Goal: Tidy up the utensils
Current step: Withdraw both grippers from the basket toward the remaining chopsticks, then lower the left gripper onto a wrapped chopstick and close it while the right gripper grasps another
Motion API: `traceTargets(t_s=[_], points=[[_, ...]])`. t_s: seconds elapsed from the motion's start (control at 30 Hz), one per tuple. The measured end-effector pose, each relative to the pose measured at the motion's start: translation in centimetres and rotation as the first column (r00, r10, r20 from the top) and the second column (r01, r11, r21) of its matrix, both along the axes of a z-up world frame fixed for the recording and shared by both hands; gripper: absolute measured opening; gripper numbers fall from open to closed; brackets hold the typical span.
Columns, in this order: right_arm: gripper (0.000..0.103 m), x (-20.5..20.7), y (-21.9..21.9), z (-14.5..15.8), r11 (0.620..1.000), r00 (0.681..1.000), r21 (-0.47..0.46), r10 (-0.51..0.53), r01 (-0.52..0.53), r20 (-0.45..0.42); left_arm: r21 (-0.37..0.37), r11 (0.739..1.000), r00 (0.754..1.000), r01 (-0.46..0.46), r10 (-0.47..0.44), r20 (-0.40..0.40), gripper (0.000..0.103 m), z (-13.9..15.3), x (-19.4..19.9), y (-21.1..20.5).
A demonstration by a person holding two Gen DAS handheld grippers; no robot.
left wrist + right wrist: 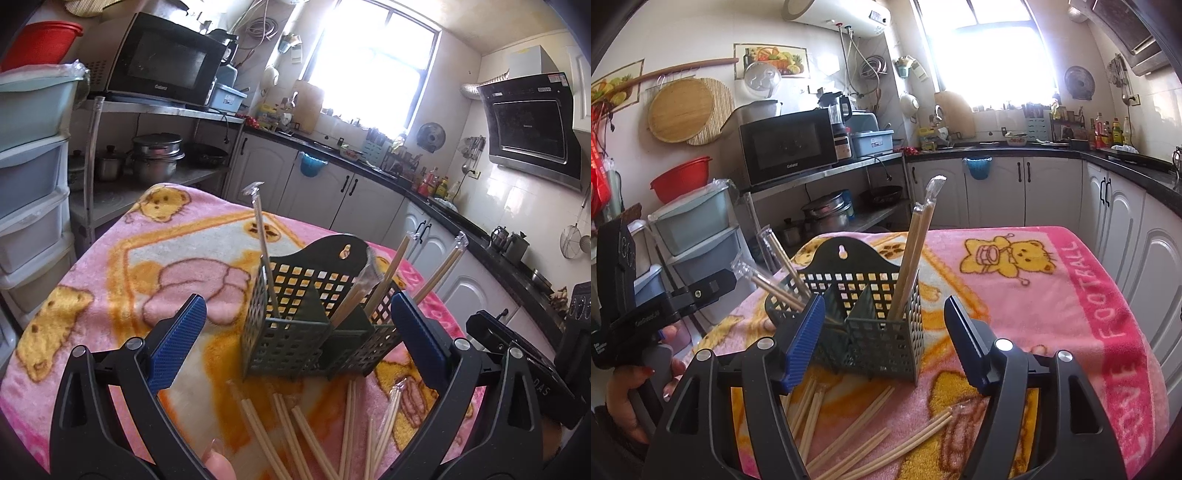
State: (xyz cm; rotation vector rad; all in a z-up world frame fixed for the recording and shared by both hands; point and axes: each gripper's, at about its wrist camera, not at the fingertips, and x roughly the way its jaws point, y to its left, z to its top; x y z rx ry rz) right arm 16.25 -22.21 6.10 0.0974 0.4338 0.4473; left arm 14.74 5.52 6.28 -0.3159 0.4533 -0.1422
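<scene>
The left gripper (295,332), black-framed with ribbed blue pads, stands spread to its widest with nothing between the pads. The right gripper (884,339), of the same build, is also released and empty, its jaws somewhat narrower.

Both point slightly down at the dark green perforated plastic utensil caddy (295,328), which stands upright on the pink teddy-bear blanket (122,266) and serves as the landmark here. In the left wrist view the caddy sits between the open pads and beyond their tips, without contact that I can see. In the right wrist view the left pad overlaps the caddy's near corner; whether it touches cannot be told.

Just in front of the caddy, nearer the grippers and below their pads, lie the loose pale wooden chopsticks (849,435), scattered and crossing one another. Several wrapped chopsticks (916,243) already lean inside the caddy's compartments.

The likely trouble comes from that closeness. A pad lowered towards the loose sticks could nudge the light caddy and tip it, spilling the sticks leaning tall above its rim. The crossed sticks also invite a pinch on two at once, or one rolling away on the soft pile. The two grippers, side by side before the caddy, could knock each other.
</scene>
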Motion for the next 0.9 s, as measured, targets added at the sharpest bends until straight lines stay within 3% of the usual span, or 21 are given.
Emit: traceTargets(t_s=[0.57, 0.9], points=[[0.065, -1.0, 1.1, -3.2, 0.994, 0.993, -0.080, 0.065, -0.073, -0.101, 0.007, 0.999, 0.992, -0.049, 0.049, -0.116, 0.092, -3.7, 0.0, 1.6], [0.064, -0.8, 2.3, -5.5, 0.984, 0.973, -0.120, 0.109, -0.136, -0.203, 0.016, 0.999, 0.981, -0.039, 0.041, -0.190, 0.092, -6.1, 0.4, 1.6]])
